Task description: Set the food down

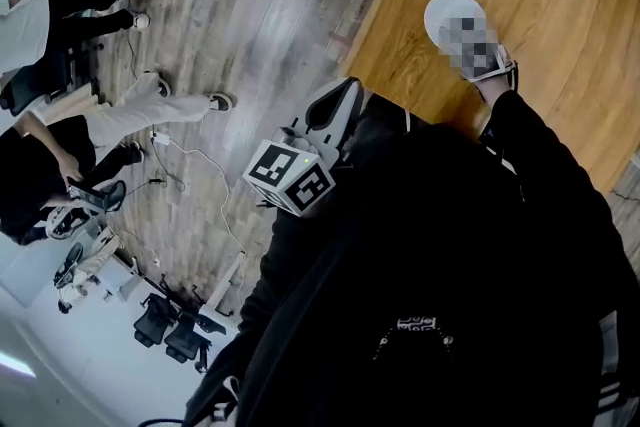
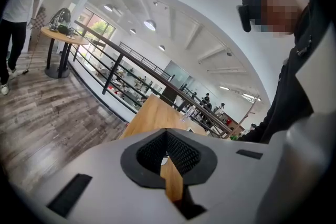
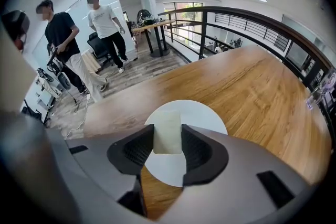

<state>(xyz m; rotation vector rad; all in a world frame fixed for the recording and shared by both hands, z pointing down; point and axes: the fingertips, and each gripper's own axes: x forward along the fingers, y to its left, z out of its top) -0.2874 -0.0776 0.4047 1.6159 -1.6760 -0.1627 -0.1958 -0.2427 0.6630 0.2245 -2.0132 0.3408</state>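
Right gripper view: right tongs, tilted steeply down, pinching pale food block, long axis 12-to-6 o'clock, over white plate on wooden surface; left tongs pressed together, nearer level.

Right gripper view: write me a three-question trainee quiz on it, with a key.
1. True or false: the right claw is empty.
2. What shows just beyond the food block? A) a bowl B) a plate C) a cup
3. What does the plate rest on?
Key: 1 false, it grips the food block. 2 B. 3 the table.
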